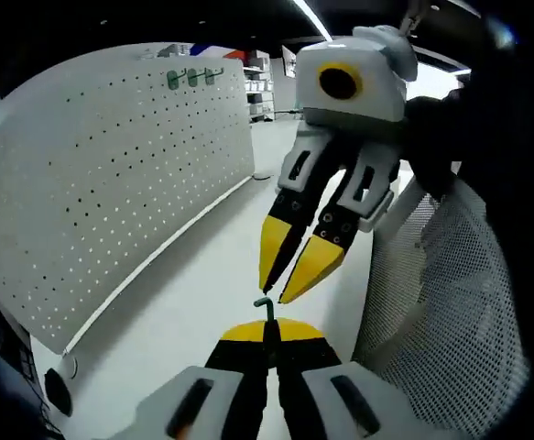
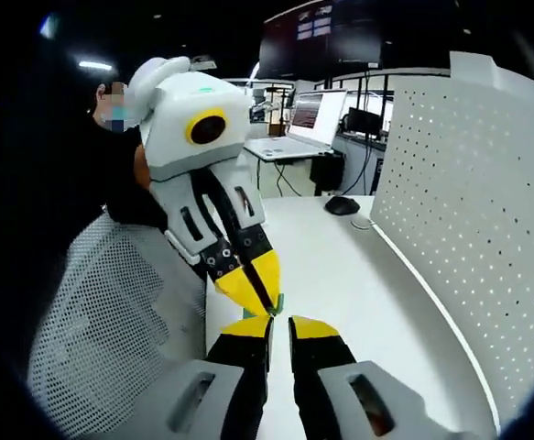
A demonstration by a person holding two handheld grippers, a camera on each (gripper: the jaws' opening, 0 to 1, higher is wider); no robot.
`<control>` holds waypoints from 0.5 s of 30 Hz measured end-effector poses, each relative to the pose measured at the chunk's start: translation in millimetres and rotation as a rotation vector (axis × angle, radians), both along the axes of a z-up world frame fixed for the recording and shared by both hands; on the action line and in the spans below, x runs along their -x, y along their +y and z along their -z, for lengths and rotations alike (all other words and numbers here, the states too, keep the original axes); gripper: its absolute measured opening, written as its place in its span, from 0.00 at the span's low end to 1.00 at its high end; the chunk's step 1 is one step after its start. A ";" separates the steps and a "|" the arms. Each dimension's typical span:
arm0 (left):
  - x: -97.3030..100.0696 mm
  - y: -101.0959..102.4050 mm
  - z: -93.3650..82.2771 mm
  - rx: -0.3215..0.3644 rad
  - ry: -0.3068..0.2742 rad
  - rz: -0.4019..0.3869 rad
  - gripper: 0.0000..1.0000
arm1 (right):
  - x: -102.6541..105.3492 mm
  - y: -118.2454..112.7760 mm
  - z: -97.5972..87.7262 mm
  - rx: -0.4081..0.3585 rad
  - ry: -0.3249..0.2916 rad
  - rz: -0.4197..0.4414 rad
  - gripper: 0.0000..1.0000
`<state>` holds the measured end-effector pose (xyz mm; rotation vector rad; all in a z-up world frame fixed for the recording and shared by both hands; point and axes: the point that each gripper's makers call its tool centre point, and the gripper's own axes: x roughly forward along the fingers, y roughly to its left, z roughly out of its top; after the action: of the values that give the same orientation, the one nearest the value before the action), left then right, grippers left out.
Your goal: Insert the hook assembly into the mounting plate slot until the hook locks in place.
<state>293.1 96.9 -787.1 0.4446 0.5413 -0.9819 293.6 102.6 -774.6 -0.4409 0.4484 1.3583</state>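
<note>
Hook (image 1: pixel 266 310) pinched in closed left gripper (image 1: pixel 271 344); right gripper (image 2: pixel 279 328) slightly parted, empty; pegboard (image 1: pixel 111 174) well apart.

views face each other, close | share white table (image 1: pixel 202 284), seemingly pegboard (image 2: pixel 468 211)

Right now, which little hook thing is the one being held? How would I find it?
Start at the big white pegboard standing along the white table. In front of it, two yellow-tipped grippers meet, and the left gripper pinches a thin dark green hook that sticks up from its closed tips. Unlike the green hooks hanging high on the board, this one is off the board.
</note>
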 end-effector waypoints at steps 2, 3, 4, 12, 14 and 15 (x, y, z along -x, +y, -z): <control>2.3 -1.5 0.9 -0.016 -0.006 0.020 0.01 | 1.6 0.3 1.7 0.012 0.003 -0.011 0.05; 2.2 -1.6 1.2 -0.028 -0.019 0.028 0.01 | 3.0 0.0 2.8 0.021 0.006 -0.019 0.05; 2.9 -1.9 1.7 -0.033 -0.019 0.033 0.01 | 4.3 0.5 3.0 0.022 0.010 -0.029 0.05; 10.1 -5.5 4.0 -0.059 -0.038 0.084 0.01 | 11.9 2.4 3.0 0.030 0.053 -0.066 0.04; 12.0 -6.5 3.8 -0.066 -0.046 0.100 0.01 | 15.1 3.6 3.5 0.033 0.069 -0.081 0.03; 12.4 -6.9 2.8 -0.064 -0.052 0.102 0.01 | 15.7 3.8 3.7 0.033 0.074 -0.082 0.03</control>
<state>280.8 89.9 -789.9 0.5583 0.5083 -1.0499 277.9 106.4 -778.2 -0.4411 0.5186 1.4519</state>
